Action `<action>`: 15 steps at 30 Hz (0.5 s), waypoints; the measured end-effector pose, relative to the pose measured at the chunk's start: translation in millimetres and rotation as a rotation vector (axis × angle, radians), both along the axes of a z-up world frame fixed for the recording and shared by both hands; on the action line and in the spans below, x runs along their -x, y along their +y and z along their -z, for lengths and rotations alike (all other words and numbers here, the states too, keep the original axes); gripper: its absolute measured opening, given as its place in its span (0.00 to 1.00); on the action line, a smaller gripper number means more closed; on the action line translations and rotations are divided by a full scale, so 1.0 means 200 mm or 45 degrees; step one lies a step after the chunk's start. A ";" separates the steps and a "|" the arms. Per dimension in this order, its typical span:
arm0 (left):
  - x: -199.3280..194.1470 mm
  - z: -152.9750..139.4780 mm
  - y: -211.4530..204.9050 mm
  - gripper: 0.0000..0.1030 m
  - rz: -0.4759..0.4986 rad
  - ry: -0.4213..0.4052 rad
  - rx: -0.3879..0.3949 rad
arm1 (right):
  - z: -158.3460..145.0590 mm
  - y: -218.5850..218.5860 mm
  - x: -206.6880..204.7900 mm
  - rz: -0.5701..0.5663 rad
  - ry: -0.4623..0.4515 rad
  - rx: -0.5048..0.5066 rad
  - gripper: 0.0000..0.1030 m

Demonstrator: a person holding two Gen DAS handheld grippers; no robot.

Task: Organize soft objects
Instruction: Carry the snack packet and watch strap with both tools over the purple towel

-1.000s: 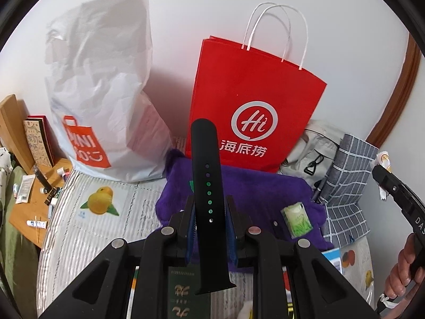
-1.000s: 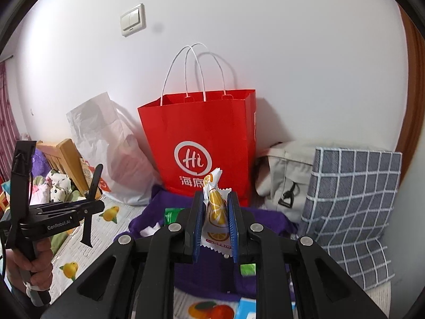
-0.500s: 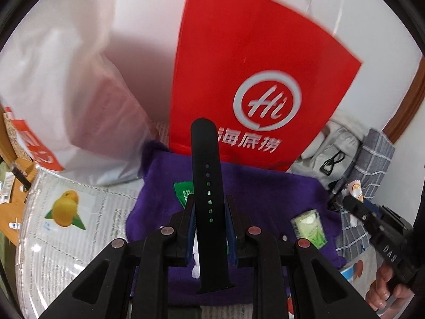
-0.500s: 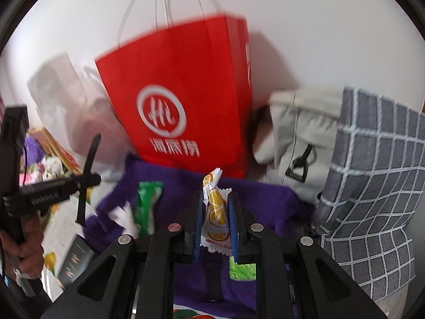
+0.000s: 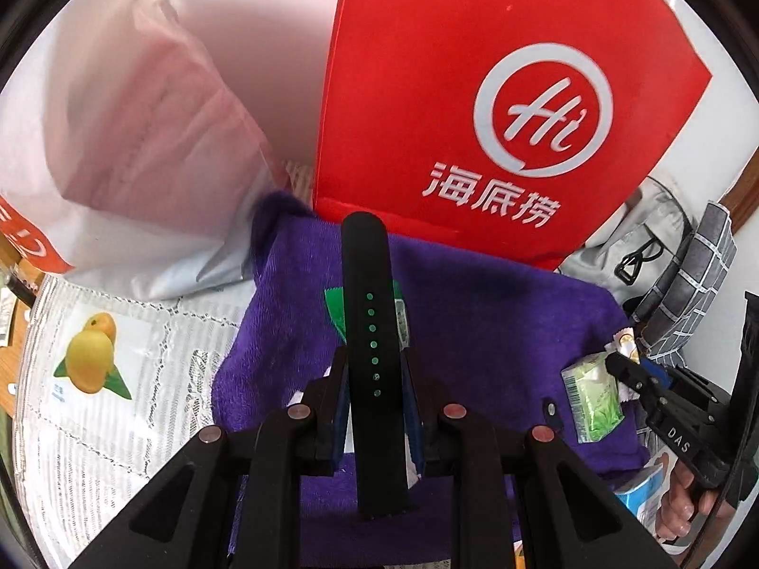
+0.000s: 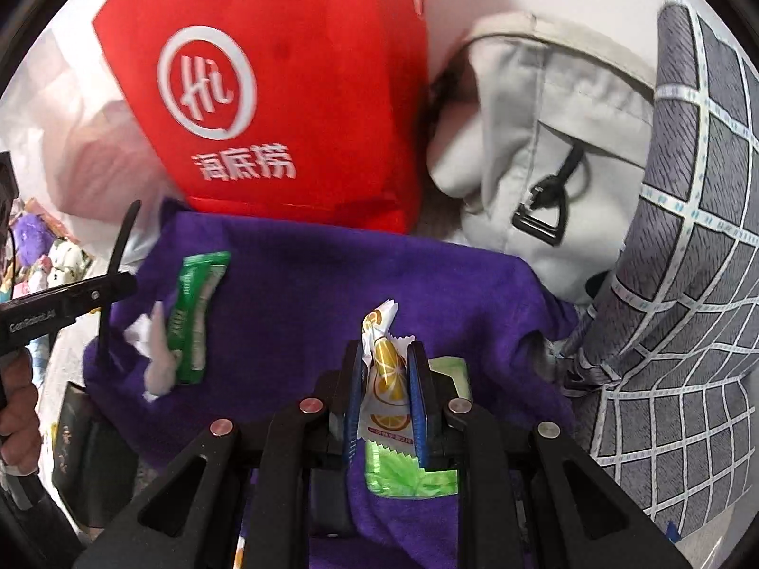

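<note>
My left gripper [image 5: 372, 370] is shut on a black watch strap [image 5: 370, 313] that stands upright over the purple towel [image 5: 498, 313]. My right gripper [image 6: 386, 370] is shut on an orange-print candy sachet [image 6: 385, 370], low over the same towel [image 6: 308, 294]. A green packet [image 6: 197, 317] and a white crumpled tissue [image 6: 154, 355] lie on the towel's left part. A light green sachet [image 5: 593, 396] lies at its right edge, right under my right gripper [image 5: 631, 374] in the left wrist view. It also shows below the right jaws [image 6: 408, 472].
A red paper bag [image 5: 498, 109] stands behind the towel, a white plastic bag [image 5: 118, 142] to its left. A beige bag [image 6: 545, 142] and a grey checked cushion [image 6: 688, 284] are at the right. The bedsheet [image 5: 109, 379] has orange prints. A dark booklet [image 6: 71, 436] lies at left.
Both grippers have come down and forward toward the purple towel, each still holding its item. The red bag now fills much more of both views.
</note>
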State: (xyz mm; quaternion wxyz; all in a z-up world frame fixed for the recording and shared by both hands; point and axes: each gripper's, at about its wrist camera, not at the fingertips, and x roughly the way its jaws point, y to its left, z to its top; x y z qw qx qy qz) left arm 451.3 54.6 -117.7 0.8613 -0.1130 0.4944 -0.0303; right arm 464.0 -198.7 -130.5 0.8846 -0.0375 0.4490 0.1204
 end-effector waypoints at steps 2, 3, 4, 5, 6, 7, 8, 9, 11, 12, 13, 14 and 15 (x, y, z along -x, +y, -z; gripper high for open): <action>-0.01 0.02 0.00 0.19 0.004 0.017 0.006 | 0.01 -0.02 -0.02 0.030 0.016 0.010 0.19; -0.01 0.03 0.00 0.19 0.006 0.023 0.010 | 0.02 -0.02 -0.02 0.039 0.019 0.014 0.19; -0.01 0.03 0.00 0.19 0.006 0.024 0.018 | 0.03 -0.02 -0.03 0.048 0.023 0.017 0.19; -0.01 0.04 0.00 0.19 0.010 0.026 0.025 | 0.03 -0.02 -0.03 0.050 0.028 0.020 0.20; -0.02 0.04 0.00 0.19 0.014 0.031 0.030 | 0.04 -0.02 -0.04 0.050 0.032 0.023 0.20; -0.02 0.05 0.00 0.19 0.016 0.034 0.036 | 0.05 -0.01 -0.04 0.049 0.034 0.025 0.21; -0.02 0.05 0.00 0.19 0.018 0.032 0.044 | 0.06 0.00 -0.04 0.047 0.036 0.028 0.21; -0.02 0.05 0.00 0.19 0.023 0.031 0.052 | 0.06 0.00 -0.05 0.047 0.042 0.030 0.21; -0.02 0.06 -0.01 0.19 0.039 0.040 0.061 | 0.08 0.01 -0.06 0.052 0.053 0.027 0.22; -0.02 0.07 -0.02 0.19 0.045 0.046 0.066 | 0.09 0.00 -0.06 0.057 0.057 0.026 0.23; -0.02 0.07 -0.02 0.19 0.054 0.053 0.076 | 0.09 0.00 -0.07 0.063 0.060 0.029 0.23; -0.03 0.09 -0.05 0.19 0.067 0.061 0.092 | 0.11 0.02 -0.07 0.069 0.061 0.035 0.23; -0.03 0.10 -0.06 0.19 0.079 0.072 0.117 | 0.11 0.02 -0.08 0.073 0.061 0.040 0.24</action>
